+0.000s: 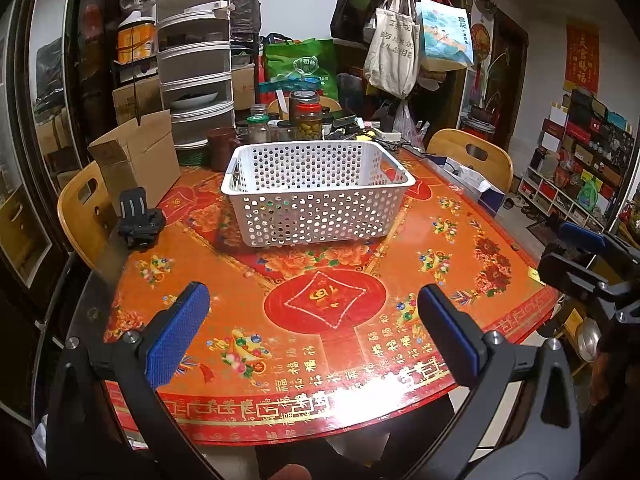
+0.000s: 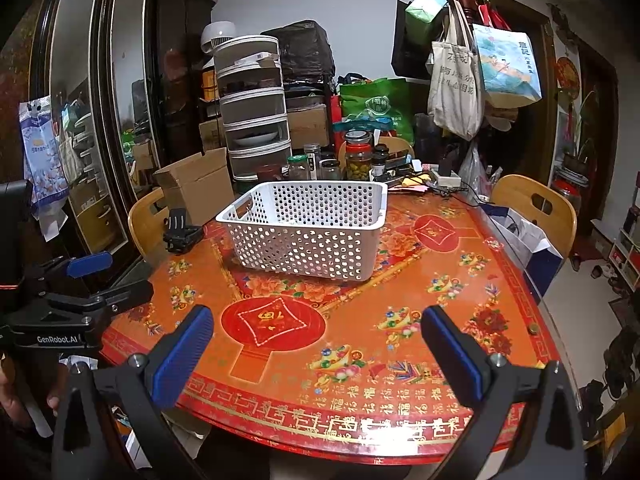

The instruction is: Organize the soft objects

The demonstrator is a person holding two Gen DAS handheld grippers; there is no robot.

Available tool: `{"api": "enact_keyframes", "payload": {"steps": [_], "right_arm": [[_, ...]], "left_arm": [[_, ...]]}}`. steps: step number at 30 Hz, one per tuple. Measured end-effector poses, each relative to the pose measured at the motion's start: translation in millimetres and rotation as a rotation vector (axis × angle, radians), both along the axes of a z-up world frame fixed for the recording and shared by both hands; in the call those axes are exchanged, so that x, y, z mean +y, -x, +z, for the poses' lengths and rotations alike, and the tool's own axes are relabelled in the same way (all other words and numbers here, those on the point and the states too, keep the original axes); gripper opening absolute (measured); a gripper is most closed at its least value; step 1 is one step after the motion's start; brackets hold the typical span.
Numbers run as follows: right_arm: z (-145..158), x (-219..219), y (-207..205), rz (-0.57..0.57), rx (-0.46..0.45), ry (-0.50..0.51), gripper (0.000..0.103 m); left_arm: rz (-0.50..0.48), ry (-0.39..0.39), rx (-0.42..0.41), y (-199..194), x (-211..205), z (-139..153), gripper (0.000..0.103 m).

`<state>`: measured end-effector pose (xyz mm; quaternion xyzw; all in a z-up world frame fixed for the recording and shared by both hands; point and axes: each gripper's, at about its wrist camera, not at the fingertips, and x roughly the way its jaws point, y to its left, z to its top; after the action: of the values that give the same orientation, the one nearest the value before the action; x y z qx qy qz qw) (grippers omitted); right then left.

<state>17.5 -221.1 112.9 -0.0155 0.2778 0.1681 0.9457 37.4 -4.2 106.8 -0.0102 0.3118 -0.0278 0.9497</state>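
Note:
A white perforated basket [image 1: 316, 192] [image 2: 308, 232] stands on the far half of the red and orange patterned table [image 1: 452, 280] [image 2: 440, 308]. No soft object shows on the table, and the basket's inside is mostly hidden by its walls. My left gripper [image 1: 312, 300] hovers open over the near table edge with nothing between its blue pads. It also shows sideways at the left of the right wrist view [image 2: 116, 278]. My right gripper [image 2: 316, 316] is open and empty over the near edge too, and appears at the right of the left wrist view [image 1: 568, 256].
An open cardboard box [image 1: 136, 156] and a black clamp mount [image 1: 140, 220] sit at the table's left. Several jars [image 1: 308, 120] and clutter crowd the far edge. Wooden chairs [image 1: 472, 156] [image 2: 536, 208] flank the table. Tote bags [image 2: 456, 84] hang from a coat stand.

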Motion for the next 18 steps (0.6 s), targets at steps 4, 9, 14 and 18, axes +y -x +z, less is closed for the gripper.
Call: {"api": "enact_keyframes", "payload": {"steps": [4,9,14,18], "right_arm": [[0.2,-0.8,0.1,0.002,0.001,-0.002,0.103],[0.6,-1.0,0.3,0.002,0.002,-0.003,0.103],[1.0,-1.0,0.3,0.003,0.001,-0.003,0.103],[0.7,-1.2,0.7,0.006,0.001,-0.004,0.103]], "left_arm": [[-0.004,-0.002,0.002,-0.5,-1.0,-1.0,0.103],[-0.004,-0.002,0.003,-0.2,-4.0,-2.1,0.103],[-0.006,-0.002,0.005,-0.6,-4.9,-3.3,0.103],[-0.010,-0.002,0.008,-0.6,-7.0,-6.3,0.103]]}}
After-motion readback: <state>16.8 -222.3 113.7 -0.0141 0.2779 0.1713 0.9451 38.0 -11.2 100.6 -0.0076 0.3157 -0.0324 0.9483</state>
